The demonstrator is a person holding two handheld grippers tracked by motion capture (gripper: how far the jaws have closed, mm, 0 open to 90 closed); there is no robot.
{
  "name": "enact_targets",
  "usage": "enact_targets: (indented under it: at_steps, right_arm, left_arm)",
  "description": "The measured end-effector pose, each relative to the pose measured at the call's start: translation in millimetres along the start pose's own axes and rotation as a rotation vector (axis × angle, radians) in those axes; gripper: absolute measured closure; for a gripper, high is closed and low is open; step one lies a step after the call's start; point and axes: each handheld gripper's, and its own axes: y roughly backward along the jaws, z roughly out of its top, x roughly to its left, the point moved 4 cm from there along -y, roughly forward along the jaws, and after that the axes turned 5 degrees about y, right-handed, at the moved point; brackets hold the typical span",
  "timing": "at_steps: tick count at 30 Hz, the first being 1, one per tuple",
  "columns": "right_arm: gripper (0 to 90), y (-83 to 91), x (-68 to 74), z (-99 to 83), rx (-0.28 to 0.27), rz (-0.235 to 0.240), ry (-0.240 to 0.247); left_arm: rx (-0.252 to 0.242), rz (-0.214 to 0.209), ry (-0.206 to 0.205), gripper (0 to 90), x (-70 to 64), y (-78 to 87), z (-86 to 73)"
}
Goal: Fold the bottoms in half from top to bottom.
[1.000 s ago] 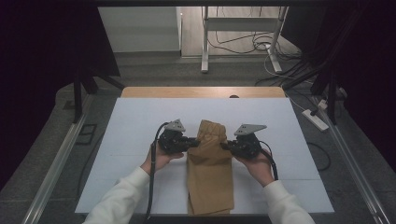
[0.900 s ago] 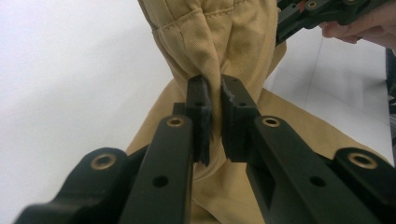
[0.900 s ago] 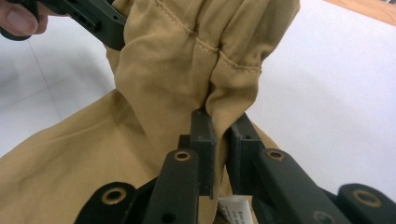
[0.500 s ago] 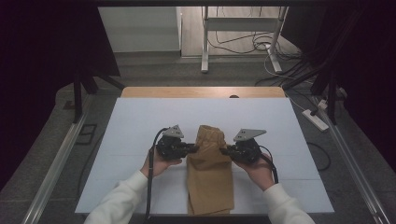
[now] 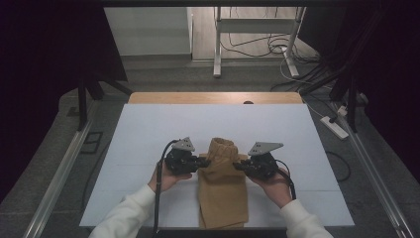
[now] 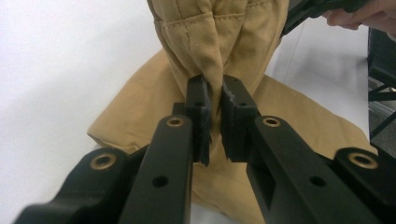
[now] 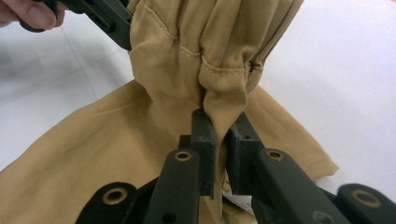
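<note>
A person sits at the near edge of a white table [image 5: 148,134], forearms in white sleeves reaching in from the bottom, a black gripper in each hand. Between the grippers lies a tan garment [image 5: 222,193], near the middle of the table's near half, its long body running toward the near edge. Its gathered waistband [image 5: 222,147] is at the far end and is lifted off the table, bunched upward. The left gripper [image 5: 203,161] comes in from the left and is clenched on a fold of cloth at the garment's left side; in the left gripper view its two black jaws [image 6: 215,107] pinch a thin pleat just below the stitched waistband. The right gripper [image 5: 237,165] comes in from the right and is likewise clamped on the garment's right side; in the right gripper view its jaws [image 7: 220,128] hold a narrow fold hanging from the waistband seam. The two grippers face each other, near one another but apart.
</note>
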Motion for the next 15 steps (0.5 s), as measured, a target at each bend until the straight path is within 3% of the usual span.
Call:
enact_targets:
  at_steps: [15]
  right_arm:
    - [82.8, 4.7, 14.7, -5.7, 0.0, 0.016, 0.021]
  left_arm:
    - [0.029, -0.02, -0.017, 81.6, -8.6, 1.5, -10.9]
